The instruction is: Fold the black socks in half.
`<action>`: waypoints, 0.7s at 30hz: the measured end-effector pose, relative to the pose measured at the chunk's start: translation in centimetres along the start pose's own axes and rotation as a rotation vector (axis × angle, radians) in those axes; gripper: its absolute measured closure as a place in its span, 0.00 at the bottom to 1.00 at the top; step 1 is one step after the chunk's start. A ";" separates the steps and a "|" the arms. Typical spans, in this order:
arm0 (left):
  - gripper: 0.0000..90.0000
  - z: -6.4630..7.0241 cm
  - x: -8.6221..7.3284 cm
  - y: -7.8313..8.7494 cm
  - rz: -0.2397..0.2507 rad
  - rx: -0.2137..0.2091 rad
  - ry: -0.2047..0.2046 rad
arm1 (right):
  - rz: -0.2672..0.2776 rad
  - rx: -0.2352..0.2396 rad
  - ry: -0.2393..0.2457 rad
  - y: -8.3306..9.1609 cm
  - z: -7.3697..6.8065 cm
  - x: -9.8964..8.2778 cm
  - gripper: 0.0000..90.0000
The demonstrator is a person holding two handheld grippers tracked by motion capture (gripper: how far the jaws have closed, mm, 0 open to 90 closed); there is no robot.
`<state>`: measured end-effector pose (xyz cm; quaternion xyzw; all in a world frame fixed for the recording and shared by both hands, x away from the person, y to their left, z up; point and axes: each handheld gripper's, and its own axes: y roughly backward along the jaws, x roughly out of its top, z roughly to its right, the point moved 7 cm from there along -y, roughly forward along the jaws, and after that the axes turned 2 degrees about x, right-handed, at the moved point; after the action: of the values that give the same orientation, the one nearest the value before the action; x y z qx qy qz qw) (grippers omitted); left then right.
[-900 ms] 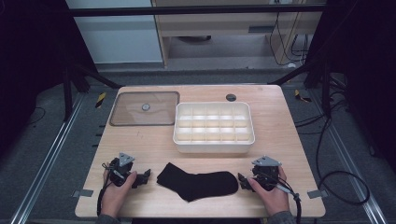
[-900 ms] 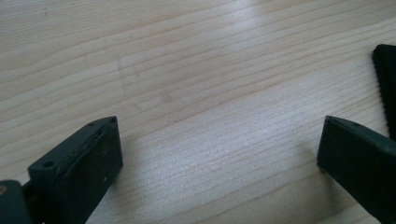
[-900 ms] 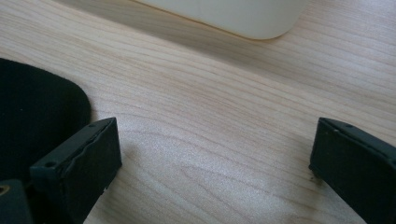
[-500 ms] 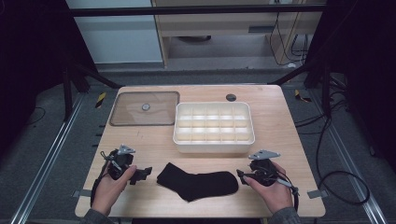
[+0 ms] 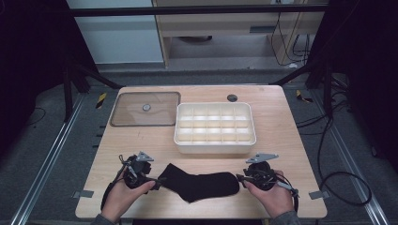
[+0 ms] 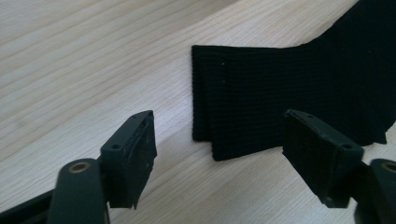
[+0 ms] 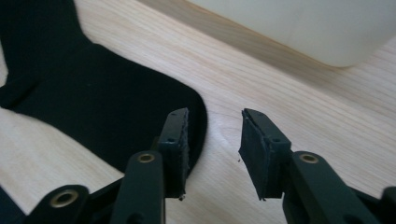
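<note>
A black sock [image 5: 199,183] lies flat near the table's front edge, cuff to the left and toe to the right. My left gripper [image 5: 157,180] sits at the cuff end. In the left gripper view its jaws [image 6: 219,135] stand wide apart, with the ribbed cuff [image 6: 280,102] just ahead of them and partly between them, untouched. My right gripper [image 5: 240,178] is at the toe end. In the right gripper view the right gripper [image 7: 215,116] is open with a narrower gap over bare wood, and the sock's toe [image 7: 93,93] lies beside and under its left jaw.
A white compartment box [image 5: 215,146] stands behind the sock at mid-table, and its wall [image 7: 303,28] shows in the right gripper view. A clear brownish lid [image 5: 145,108] lies to the box's left. A small black disc [image 5: 232,98] sits near the far edge.
Both hands have edged inward along the table's front, bringing each gripper up to its end of the sock. The sock has not moved.
</note>
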<state>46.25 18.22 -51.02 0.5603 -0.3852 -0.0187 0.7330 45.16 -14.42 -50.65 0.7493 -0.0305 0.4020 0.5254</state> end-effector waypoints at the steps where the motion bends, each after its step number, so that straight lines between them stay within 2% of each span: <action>1: 0.30 0.0 0.1 -0.3 -0.005 0.001 0.005 | -0.005 0.006 0.003 0.0 -0.2 0.0 0.72; 4: 0.35 0.0 0.4 -1.3 -0.033 0.014 -0.007 | -0.003 0.016 0.011 -0.2 -0.7 0.1 0.75; 7: 0.42 0.0 0.4 -2.1 -0.053 0.007 -0.008 | 0.000 0.015 0.024 -0.3 -1.1 0.1 0.74; 13: 0.52 0.0 0.4 -1.9 -0.067 -0.006 -0.006 | -0.005 0.017 0.027 -0.4 -1.1 0.1 0.72; 16: 0.54 0.1 0.5 -1.9 -0.097 -0.005 -0.028 | -0.027 0.021 0.001 -0.4 -1.1 0.0 0.68; 21: 0.54 0.1 0.8 -1.8 -0.120 -0.008 -0.031 | -0.087 0.032 -0.027 -0.6 -1.4 -0.1 0.61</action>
<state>47.49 17.14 -52.11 0.5794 -0.3621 -0.0728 0.7266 44.60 -13.04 -50.99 0.7635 0.0014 0.3691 0.5299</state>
